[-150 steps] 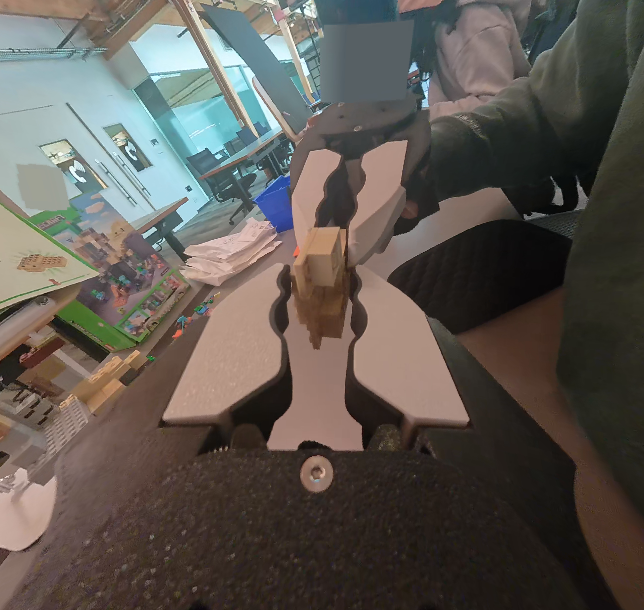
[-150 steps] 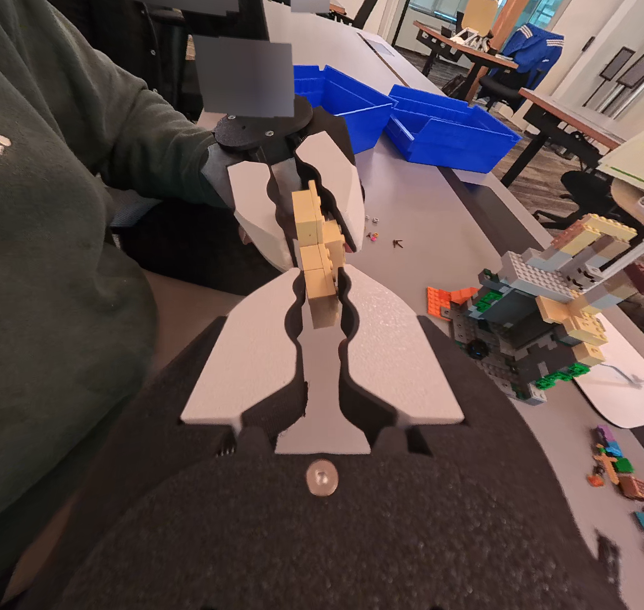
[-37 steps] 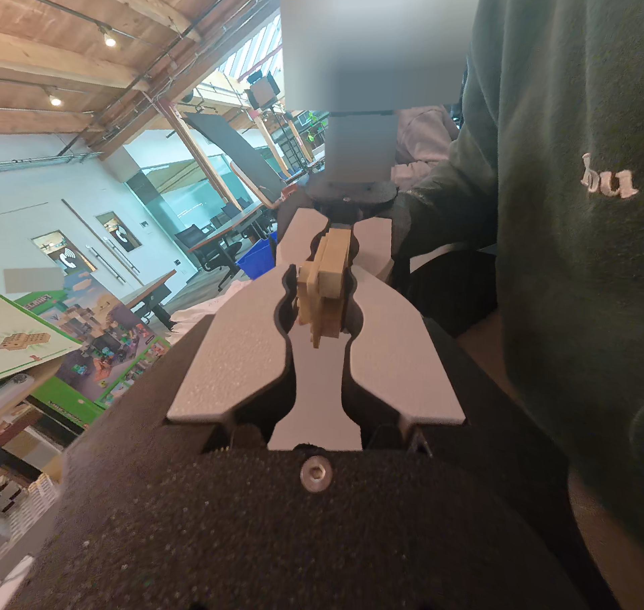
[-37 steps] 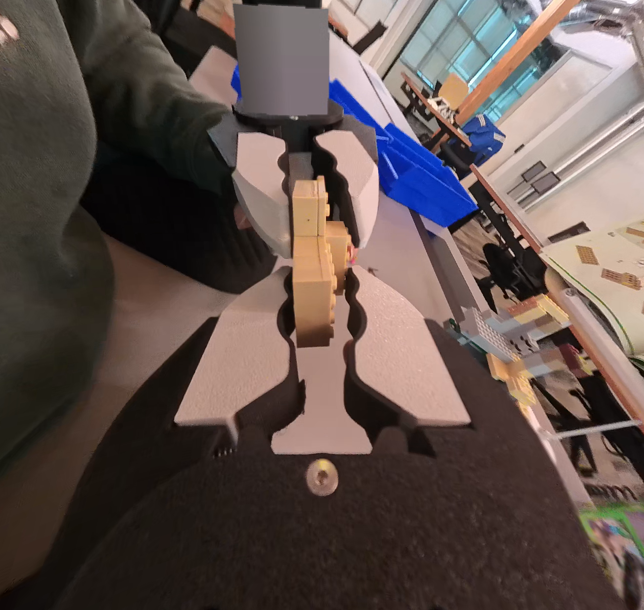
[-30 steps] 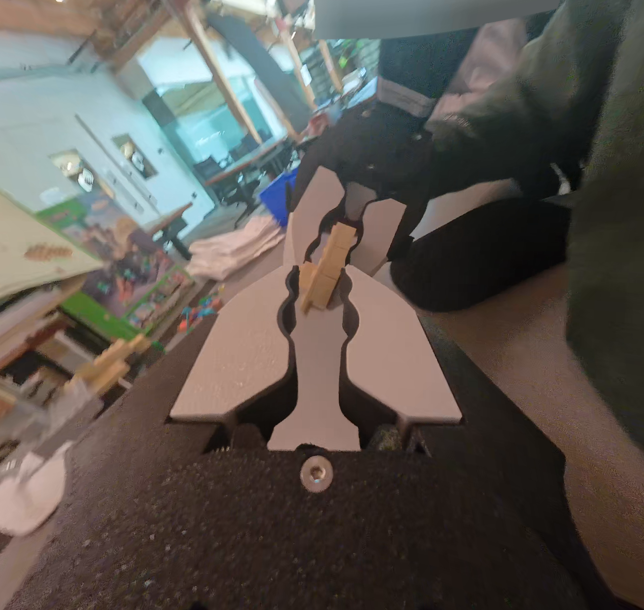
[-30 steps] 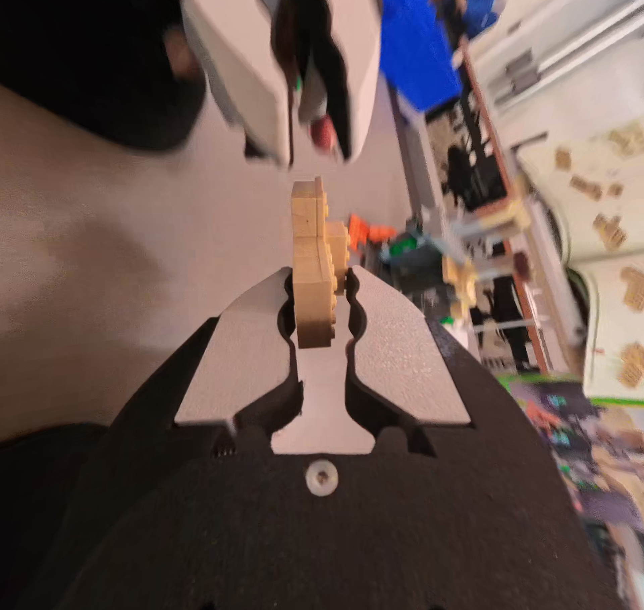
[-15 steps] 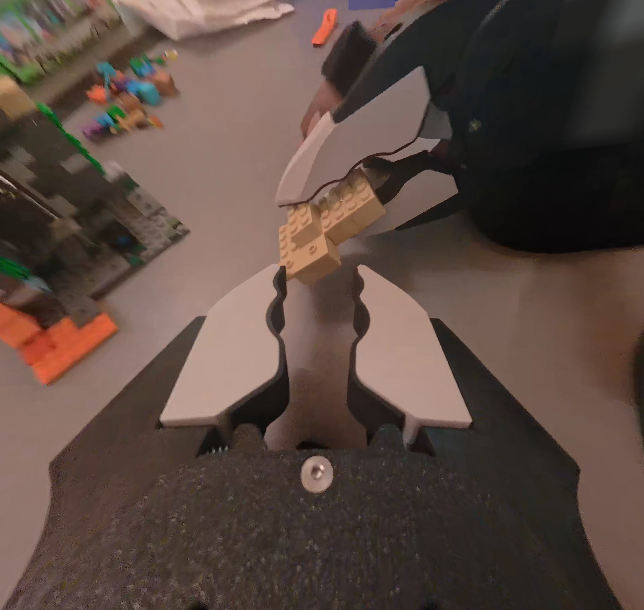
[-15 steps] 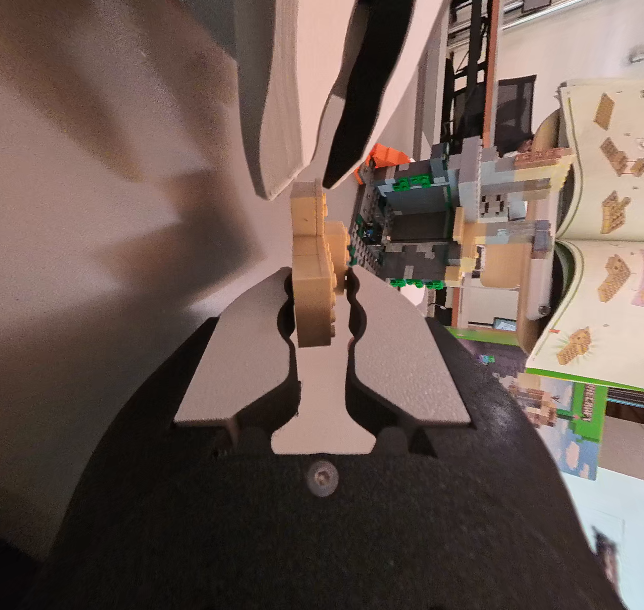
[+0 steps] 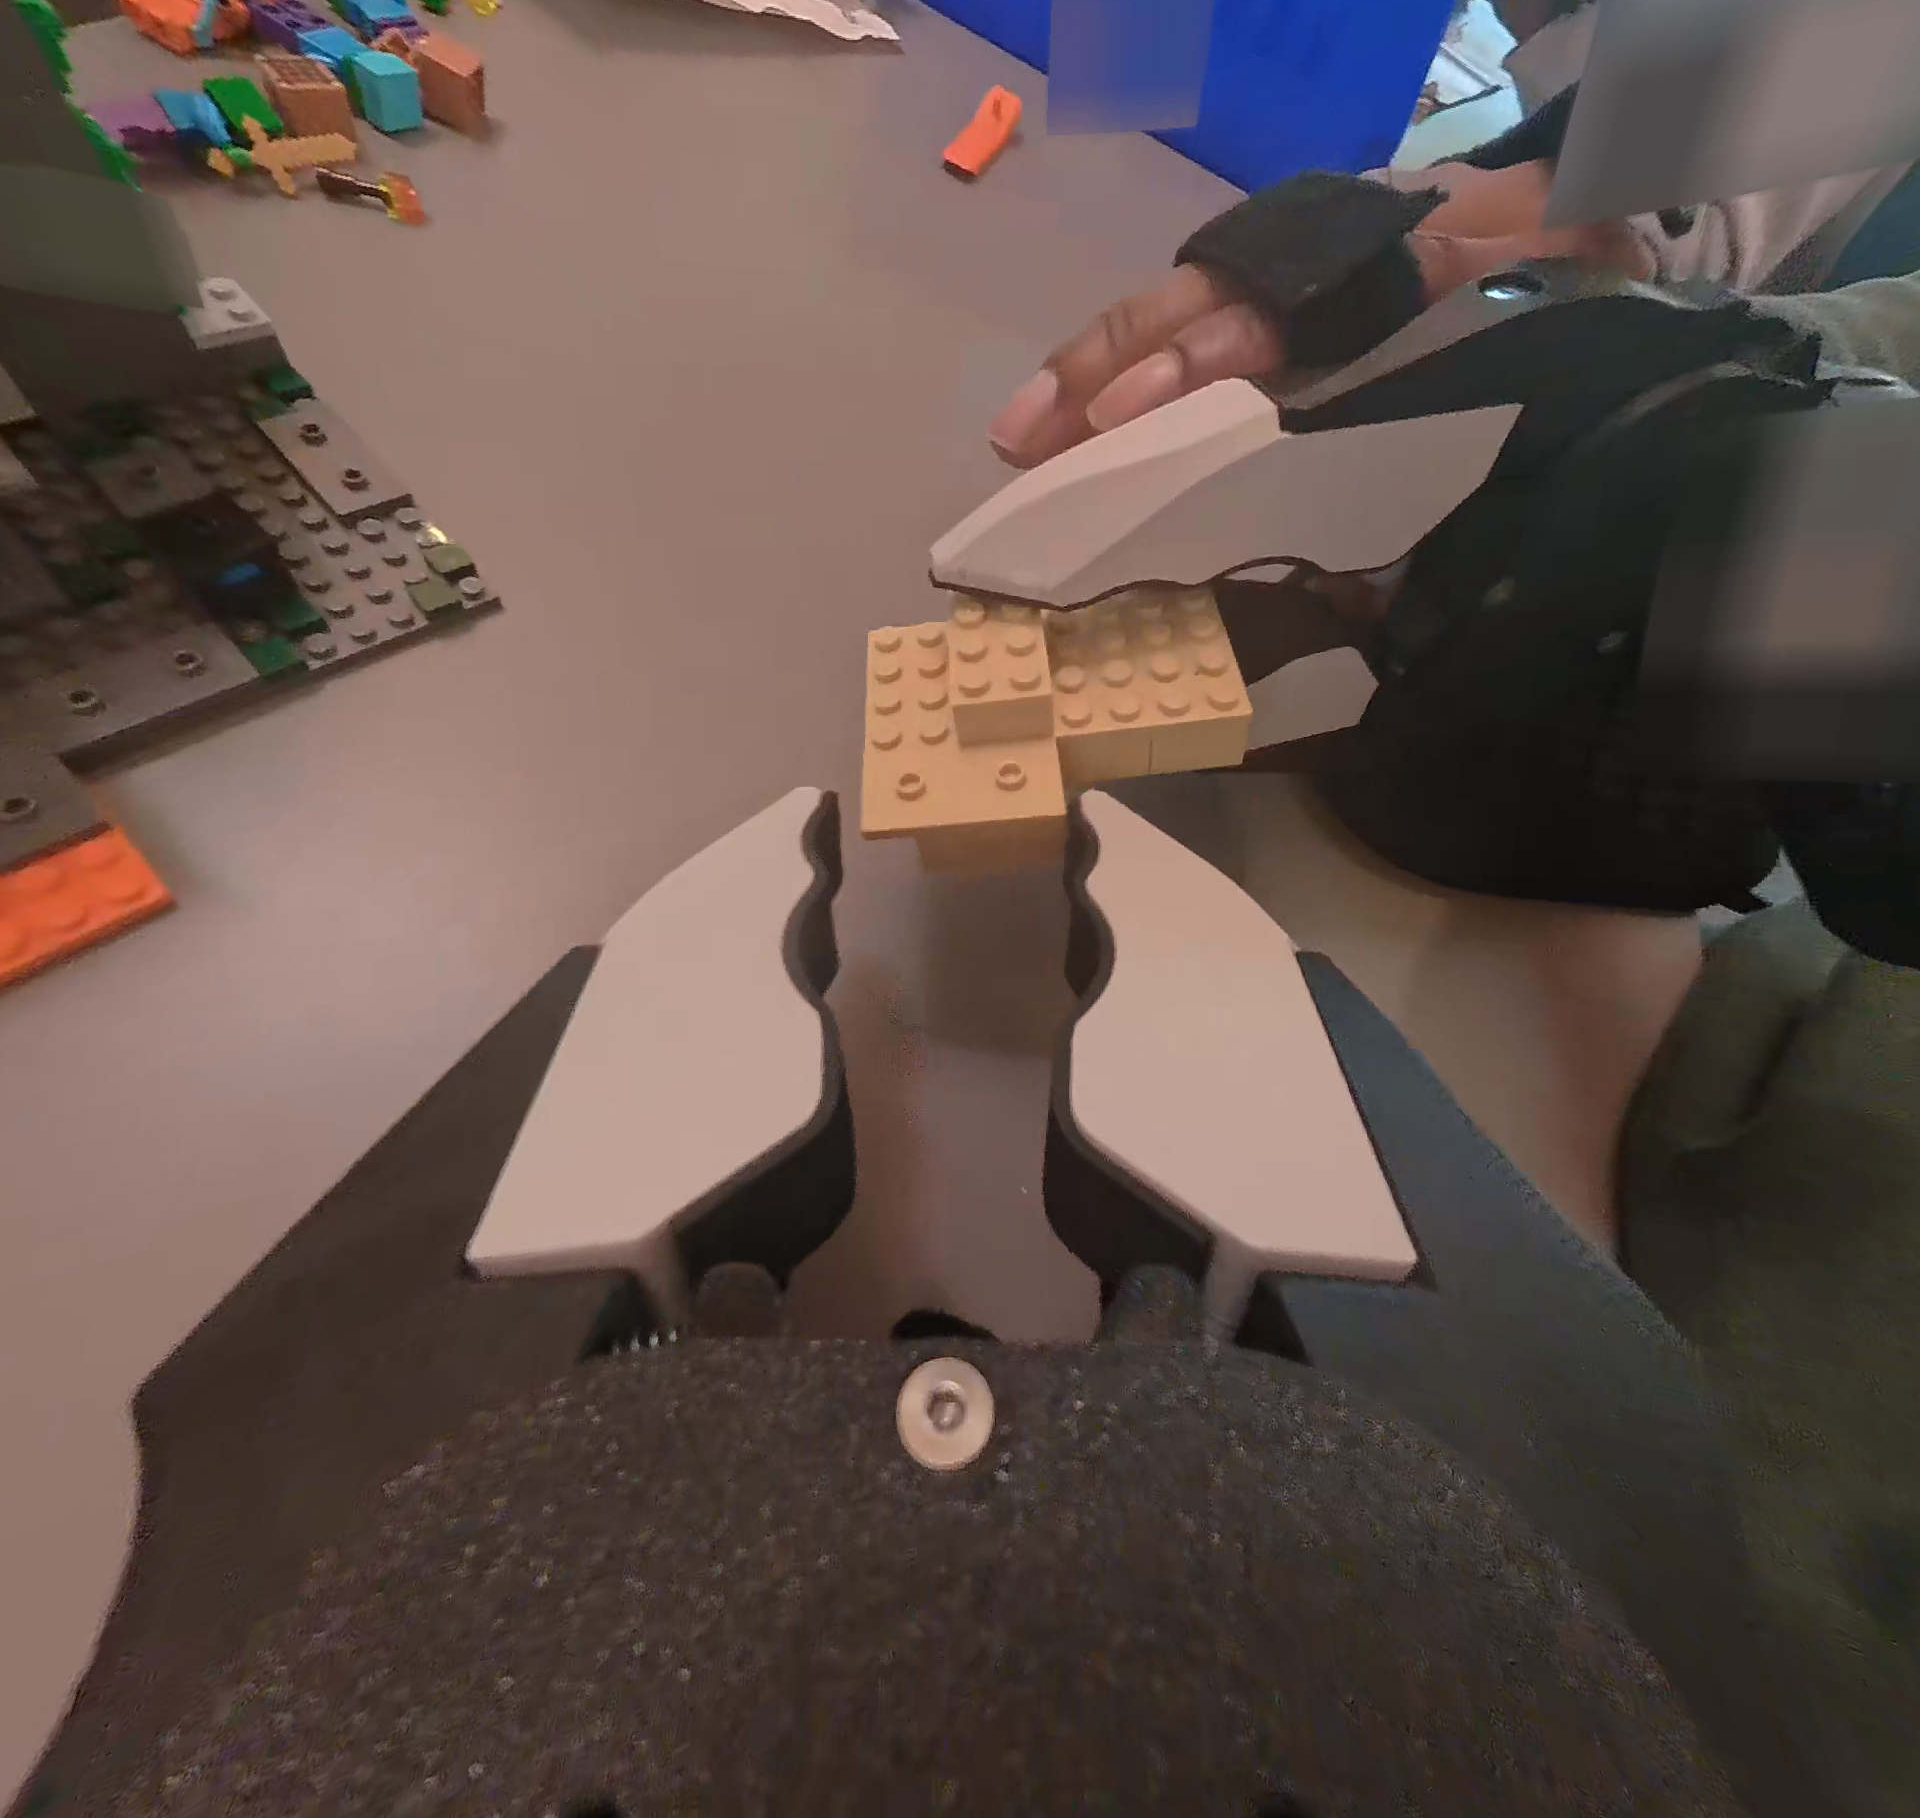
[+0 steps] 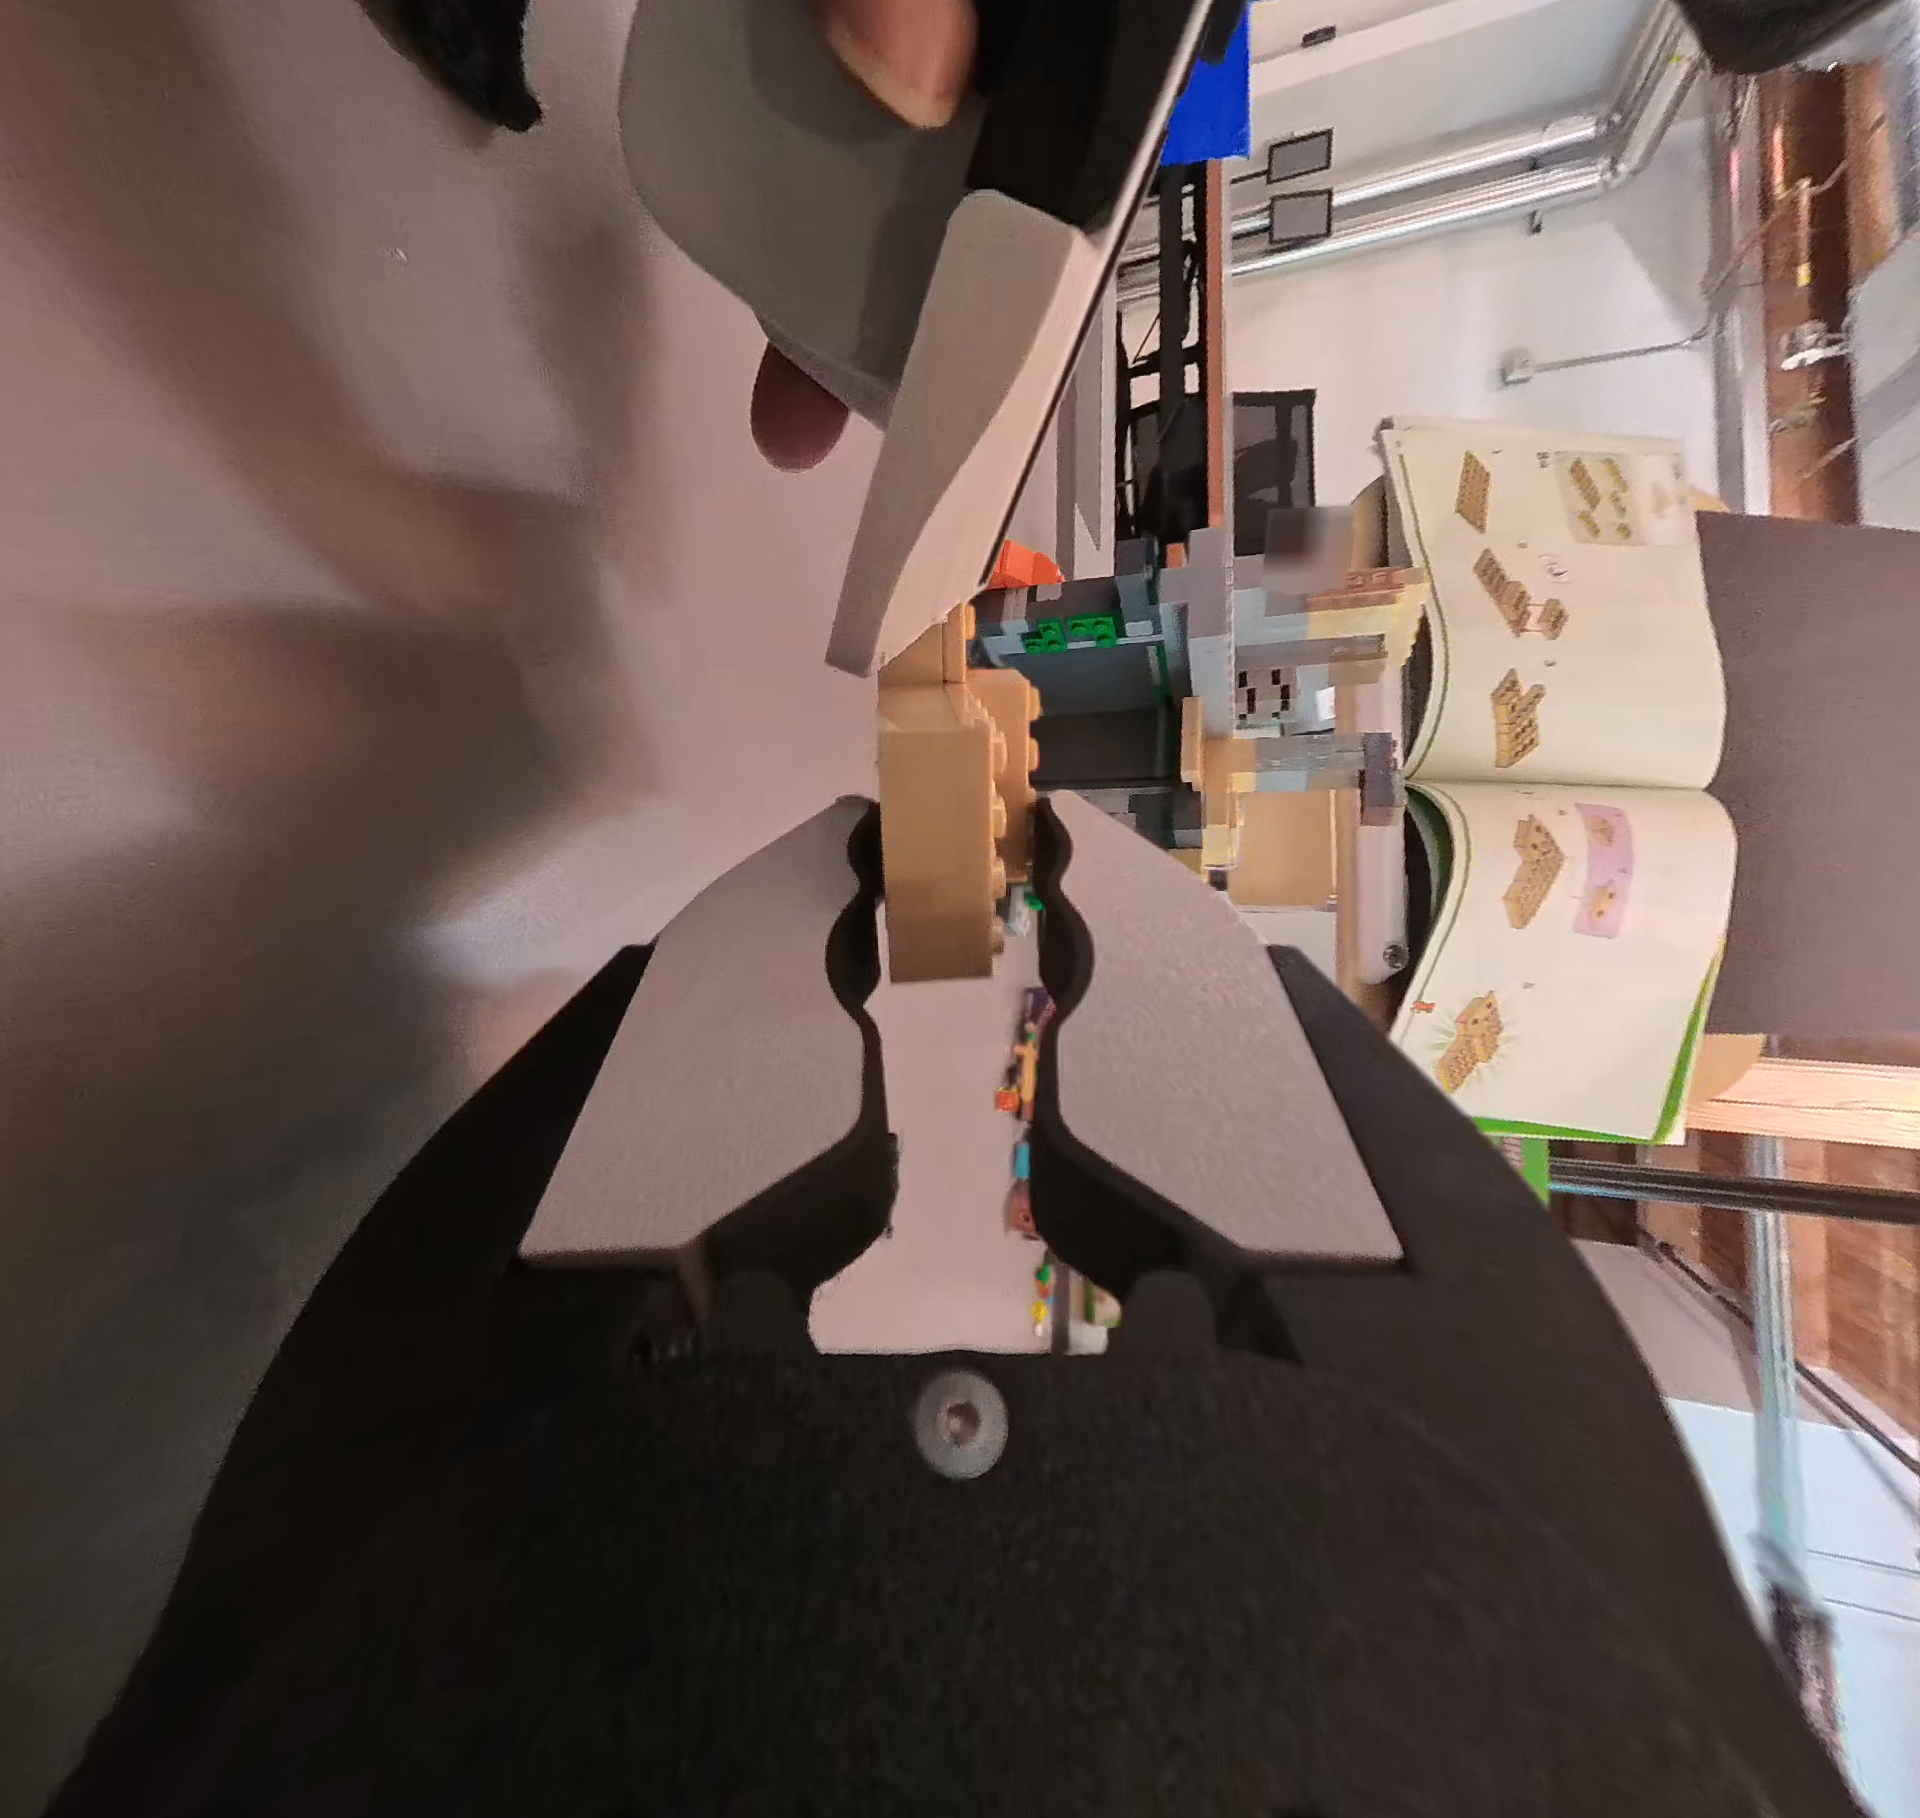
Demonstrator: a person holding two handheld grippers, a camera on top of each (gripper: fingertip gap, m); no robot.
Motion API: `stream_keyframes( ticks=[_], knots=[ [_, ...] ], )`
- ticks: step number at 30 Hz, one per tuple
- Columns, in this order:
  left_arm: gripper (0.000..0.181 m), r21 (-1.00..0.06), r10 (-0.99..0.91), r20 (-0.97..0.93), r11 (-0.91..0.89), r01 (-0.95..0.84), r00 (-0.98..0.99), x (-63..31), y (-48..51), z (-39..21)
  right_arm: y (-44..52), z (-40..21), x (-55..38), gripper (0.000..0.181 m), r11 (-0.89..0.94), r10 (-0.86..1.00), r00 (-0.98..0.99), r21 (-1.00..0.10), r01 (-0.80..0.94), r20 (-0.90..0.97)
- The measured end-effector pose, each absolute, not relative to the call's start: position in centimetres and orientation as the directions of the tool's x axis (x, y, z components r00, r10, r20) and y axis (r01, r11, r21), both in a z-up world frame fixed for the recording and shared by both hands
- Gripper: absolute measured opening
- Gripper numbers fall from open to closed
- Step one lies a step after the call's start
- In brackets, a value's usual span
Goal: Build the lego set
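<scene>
The right gripper (image 10: 951, 812) clamps the tan block (image 9: 1023, 714); the left gripper (image 9: 948, 838), jaws wide, should close squarely on its near edge.

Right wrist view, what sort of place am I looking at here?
Probably an open office or workshop used for a building-toy session: a grey table, an open instruction booklet propped behind a half-built model, exposed pipes along the wall.

five seconds ago both tongs pinched the tan brick assembly (image 9: 1023, 719) end to end, raised in front of the person. now the left tongs (image 9: 948, 812) have let go and spread apart just short of it, the right tongs (image 10: 951, 812) alone clamp it, rolled sideways, low over the tabletop (image 9: 665, 418).
</scene>
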State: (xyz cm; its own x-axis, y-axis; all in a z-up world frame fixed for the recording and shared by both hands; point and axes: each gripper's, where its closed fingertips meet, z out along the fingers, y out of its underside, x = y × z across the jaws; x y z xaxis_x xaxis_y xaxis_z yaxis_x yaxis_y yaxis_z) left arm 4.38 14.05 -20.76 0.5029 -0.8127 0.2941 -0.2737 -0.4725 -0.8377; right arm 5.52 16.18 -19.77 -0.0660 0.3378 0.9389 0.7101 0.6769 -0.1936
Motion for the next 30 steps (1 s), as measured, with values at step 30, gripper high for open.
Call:
stream_keyframes(
  ticks=[30],
  knots=[
    [0.039,-0.778,-0.834,-0.137,-0.244,-0.579,0.535,4.0,14.6,-24.0,13.7,-23.4,7.1,0.045,-0.033,0.950,0.240,-0.700,0.713,0.200]
  ],
)
